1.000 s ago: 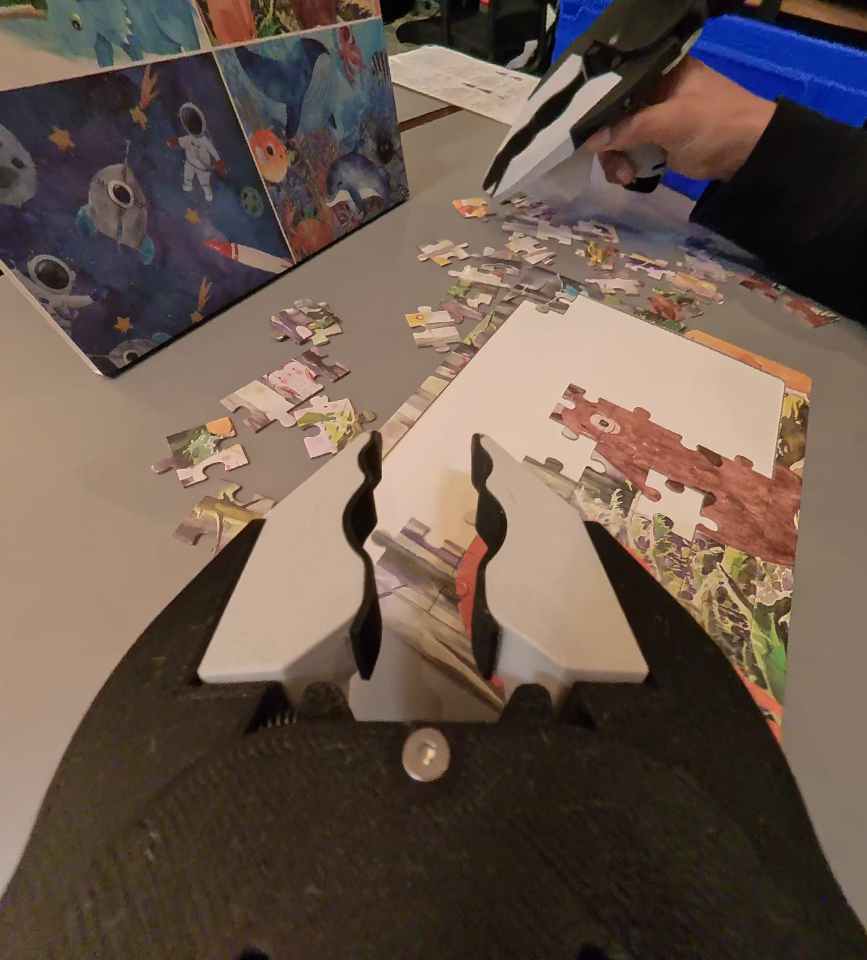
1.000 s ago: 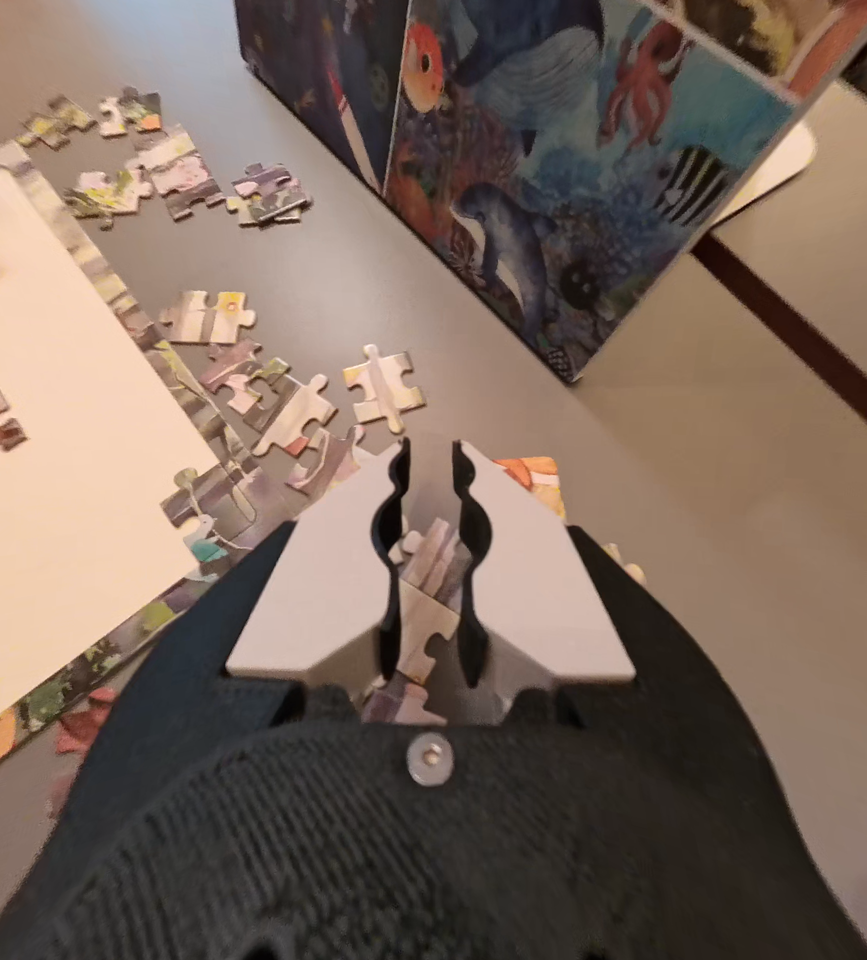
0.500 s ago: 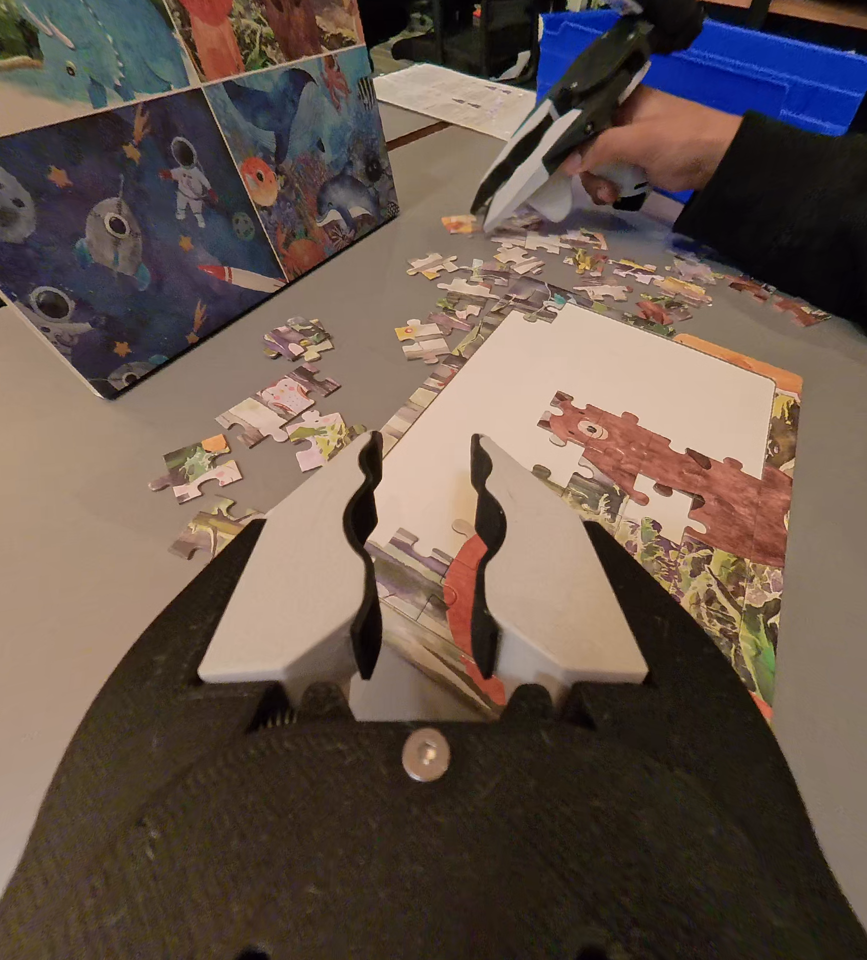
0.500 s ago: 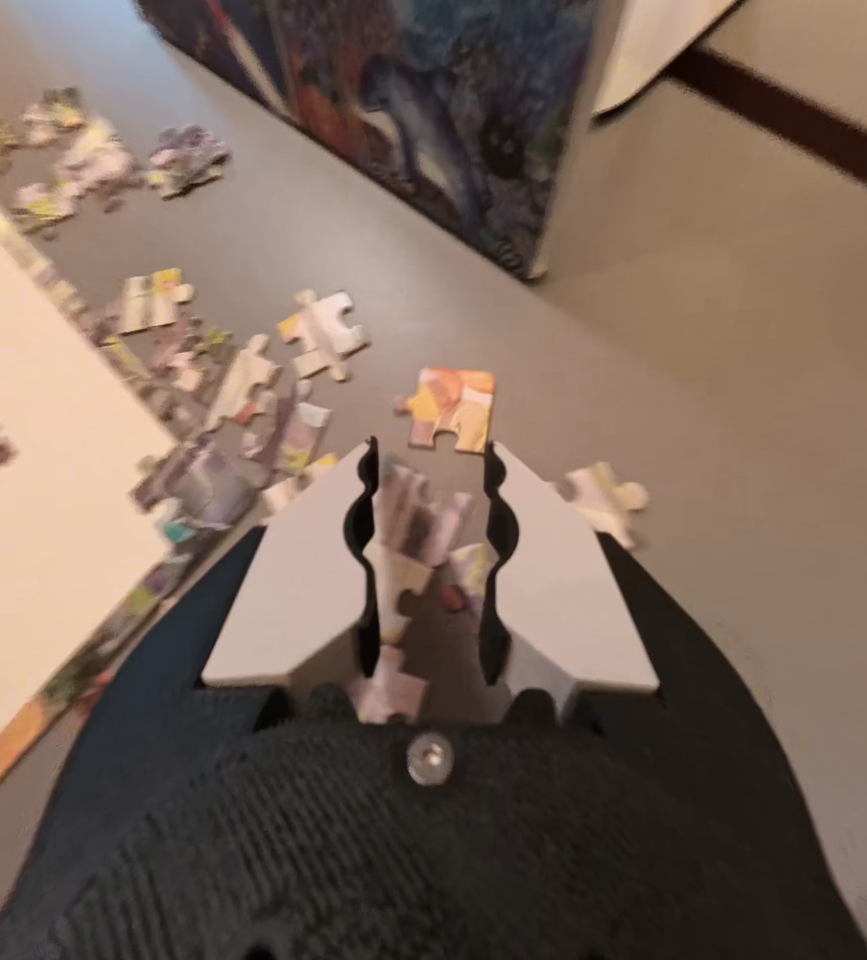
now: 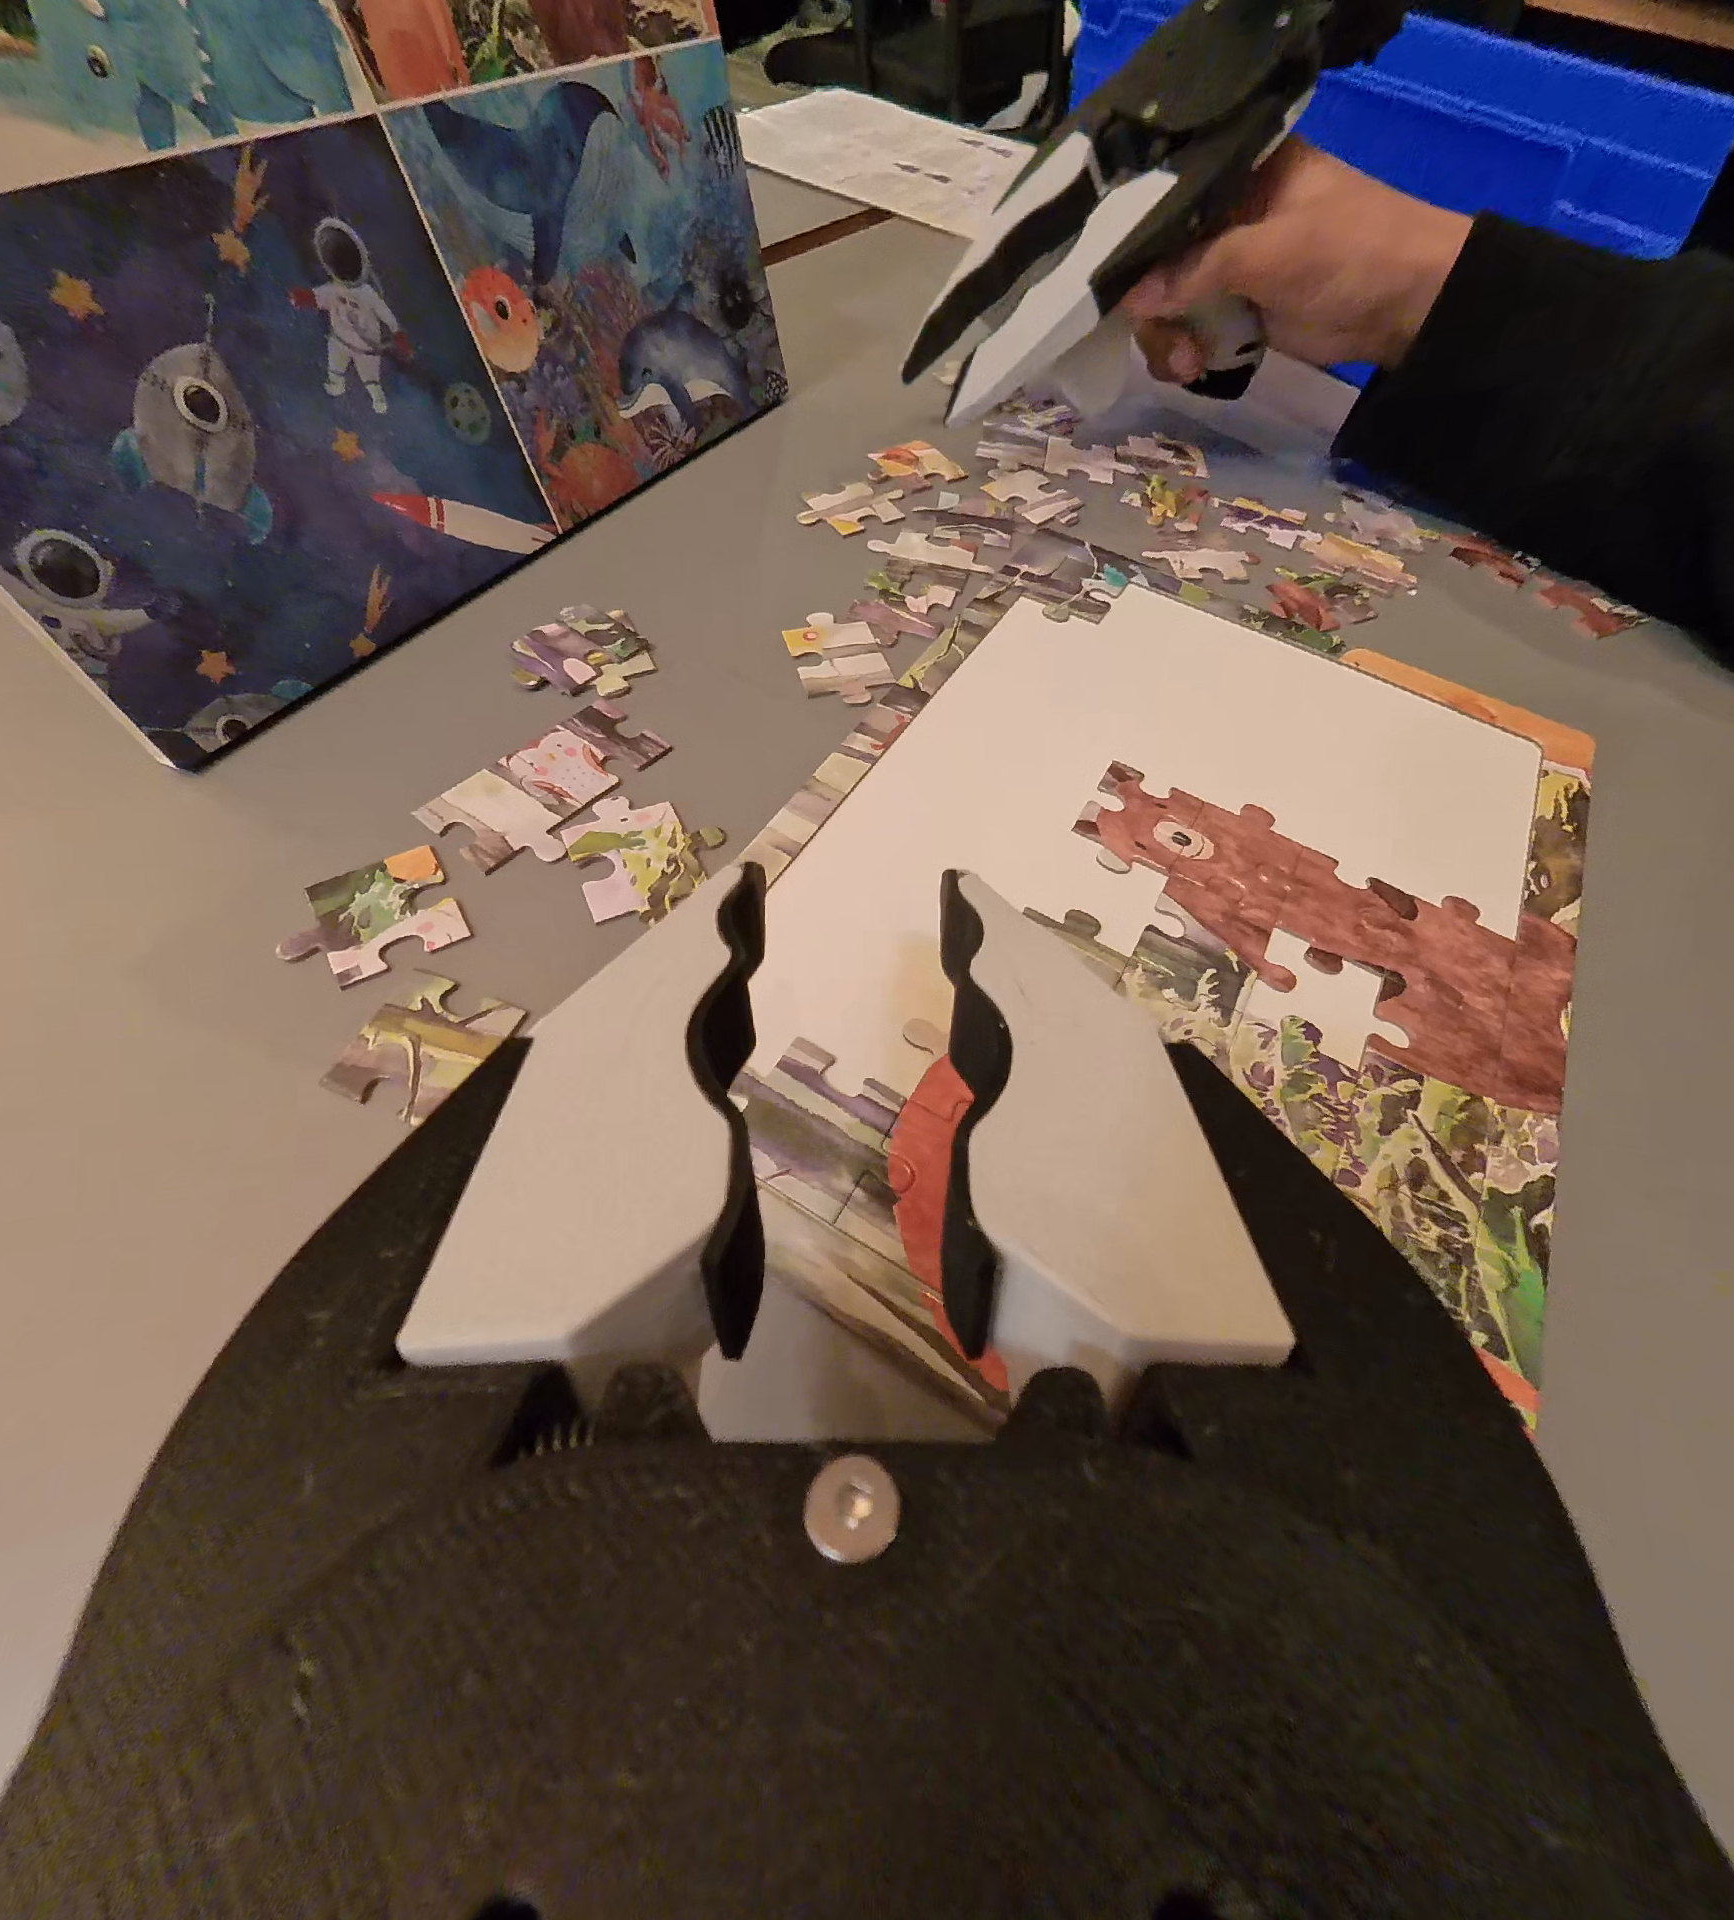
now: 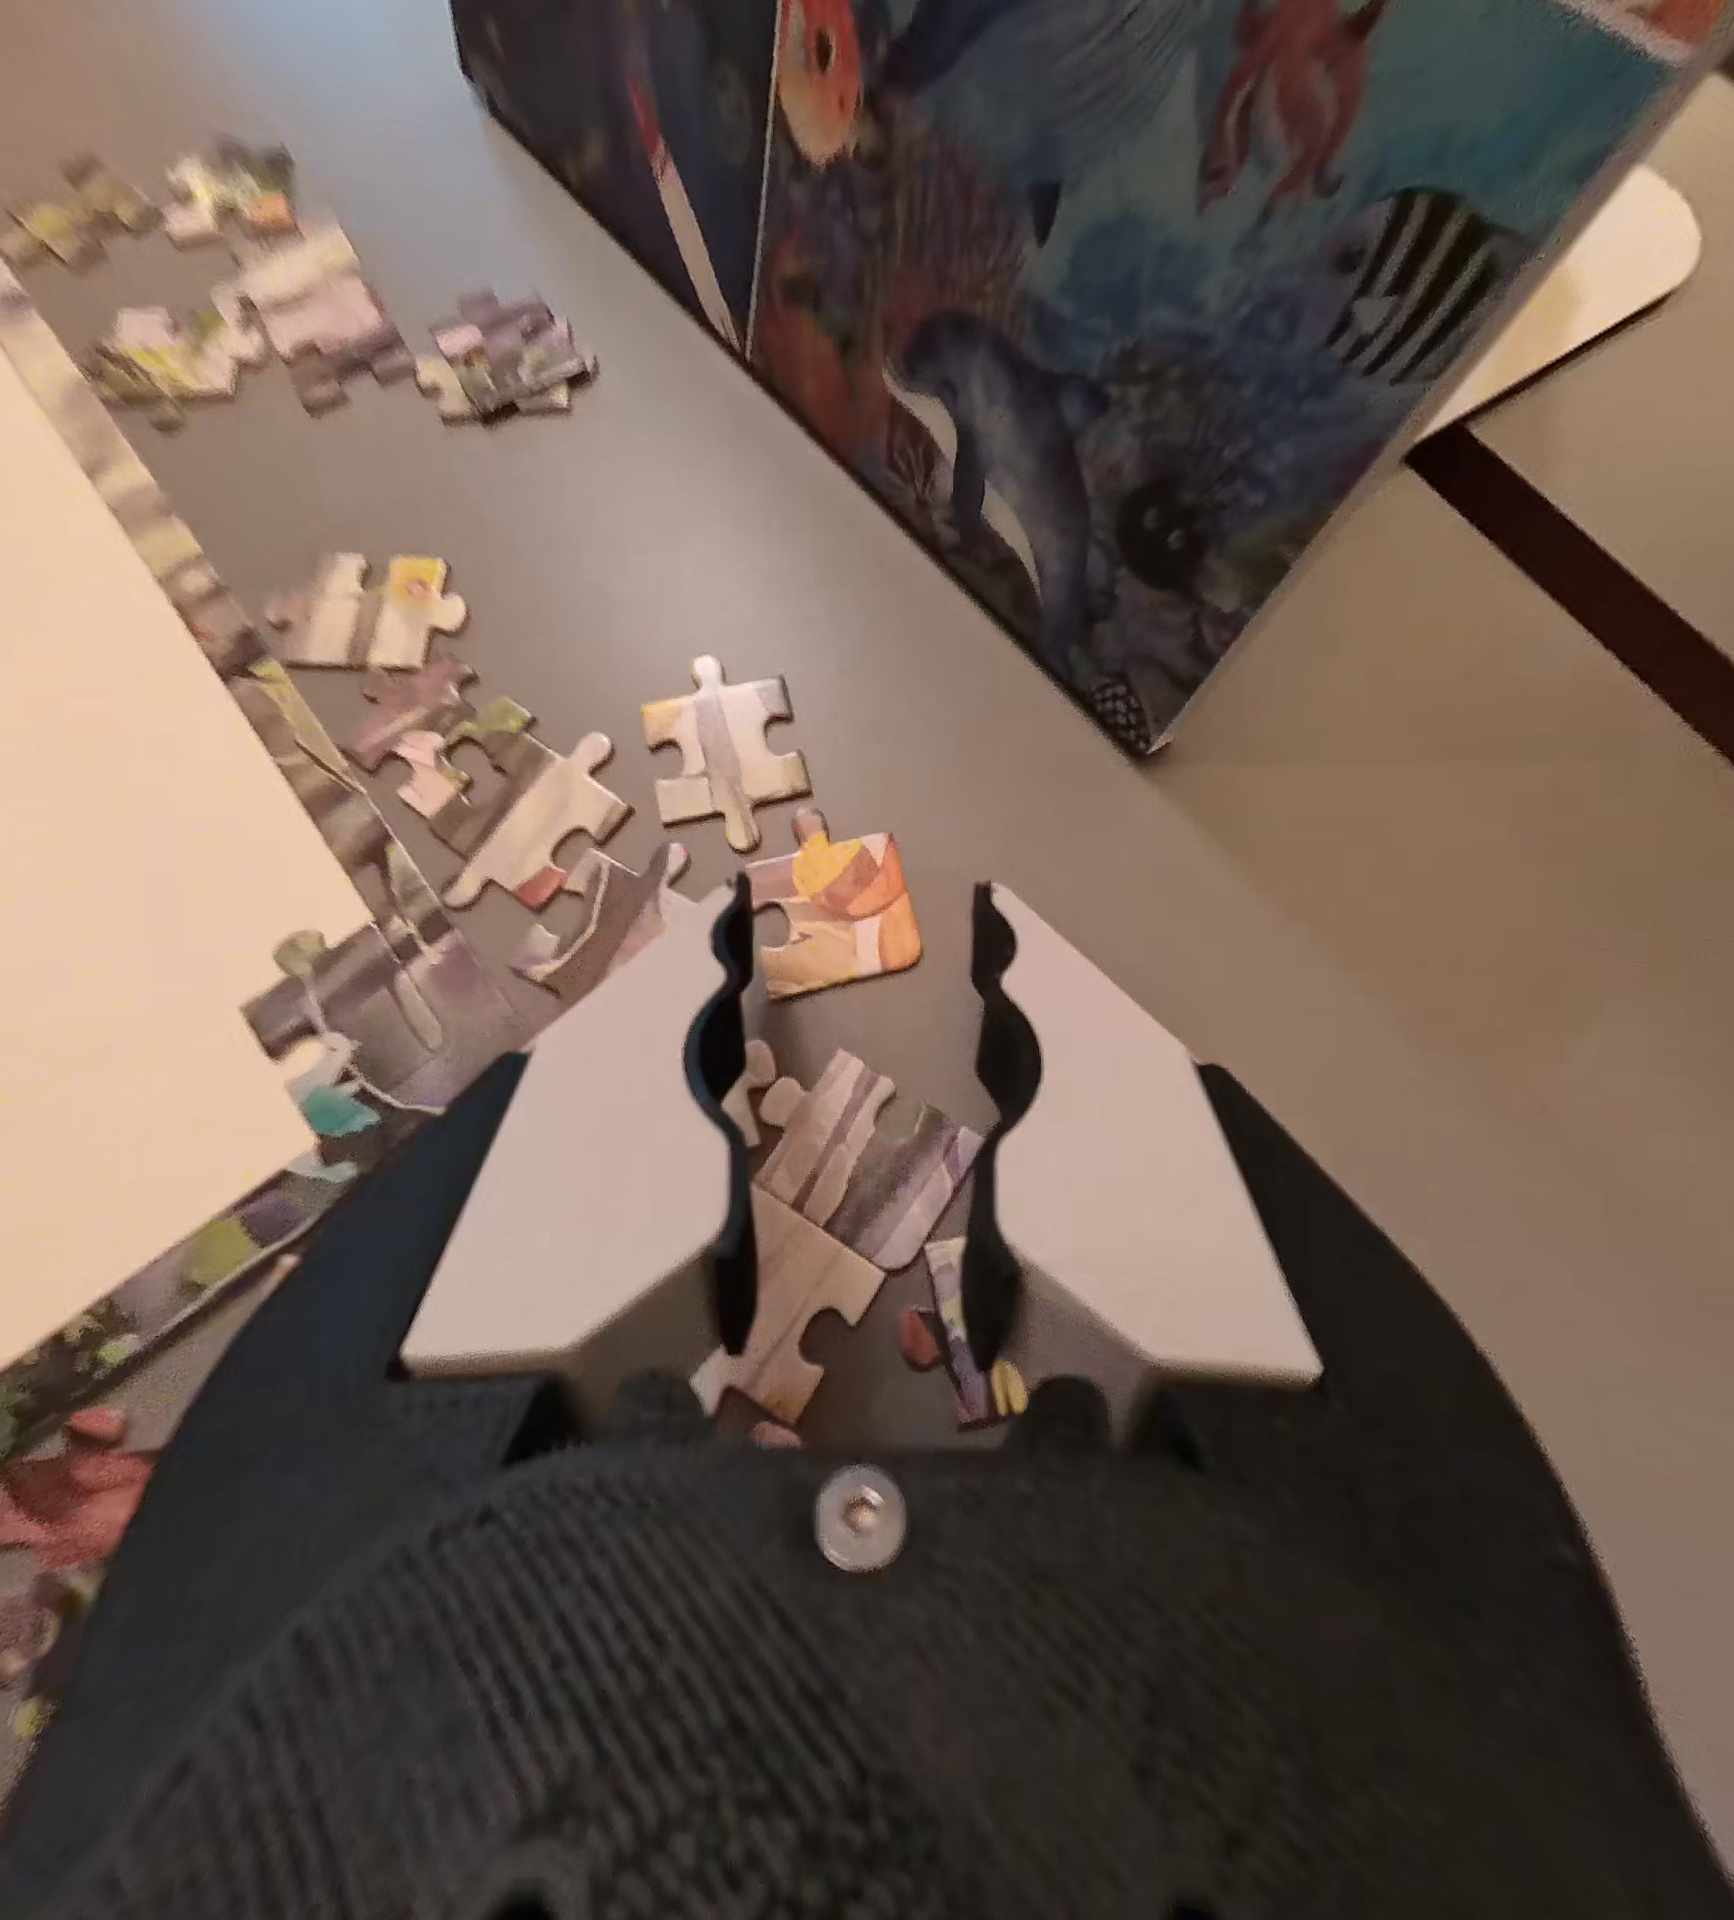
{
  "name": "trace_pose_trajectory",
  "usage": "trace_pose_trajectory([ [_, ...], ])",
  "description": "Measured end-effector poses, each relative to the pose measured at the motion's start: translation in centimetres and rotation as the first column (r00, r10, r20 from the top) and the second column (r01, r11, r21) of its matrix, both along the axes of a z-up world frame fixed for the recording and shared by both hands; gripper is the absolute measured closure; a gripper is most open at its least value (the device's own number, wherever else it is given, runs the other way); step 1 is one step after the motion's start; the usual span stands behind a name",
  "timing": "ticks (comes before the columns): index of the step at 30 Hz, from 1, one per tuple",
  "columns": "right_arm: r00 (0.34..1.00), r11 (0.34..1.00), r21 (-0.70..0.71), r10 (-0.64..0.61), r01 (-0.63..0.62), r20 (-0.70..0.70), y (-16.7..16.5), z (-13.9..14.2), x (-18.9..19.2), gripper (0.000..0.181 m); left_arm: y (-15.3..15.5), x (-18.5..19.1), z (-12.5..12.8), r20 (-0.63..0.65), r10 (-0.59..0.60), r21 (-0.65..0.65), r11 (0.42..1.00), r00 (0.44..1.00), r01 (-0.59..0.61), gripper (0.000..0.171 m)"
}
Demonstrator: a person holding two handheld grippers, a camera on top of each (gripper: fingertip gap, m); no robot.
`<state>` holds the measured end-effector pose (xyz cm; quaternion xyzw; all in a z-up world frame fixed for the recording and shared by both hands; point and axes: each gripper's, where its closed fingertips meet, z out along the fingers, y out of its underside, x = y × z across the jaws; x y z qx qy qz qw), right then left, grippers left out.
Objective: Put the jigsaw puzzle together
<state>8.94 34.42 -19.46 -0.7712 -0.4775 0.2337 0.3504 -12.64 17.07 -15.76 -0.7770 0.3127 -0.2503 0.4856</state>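
While the puzzle board [image 5: 1206,707] lies flat on the grey table [image 5: 115,1143], only its brown bear [image 5: 1362,914], foliage and part of the border are assembled; I judge most remains. Loose pieces [image 5: 551,790] lie left and far. My left gripper [image 5: 847,894] hovers over the board's near edge, jaws apart, empty. My right gripper [image 6: 858,904], equally spread and empty, hangs above an orange piece [image 6: 837,914] near the picture box [image 6: 1102,312].
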Motion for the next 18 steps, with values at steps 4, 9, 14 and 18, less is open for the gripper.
trace_pose_trajectory([
  [4,0.993,0.999,0.028,0.017,-0.020,0.119,0.1,-1.4,-0.2,0.148,0.0,0.1,-0.2,-0.001,-0.006,-0.009,1.000,1.000,0.006,0.139],
  [9,0.990,0.999,-0.037,0.033,-0.028,0.134,-0.2,-1.9,-0.3,0.153,0.0,0.1,-0.5,-0.005,-0.006,-0.016,1.000,1.000,0.006,0.139],
  [14,0.982,0.994,-0.099,0.060,-0.042,0.182,-0.3,-1.9,-0.4,0.157,0.1,0.1,-0.6,0.001,-0.004,-0.028,1.000,1.000,0.004,0.140],
  [18,0.982,0.996,-0.081,0.041,-0.027,0.182,-0.1,-1.9,-0.8,0.158,0.2,-0.1,-0.5,0.000,0.004,-0.018,1.000,1.000,-0.004,0.140],
])
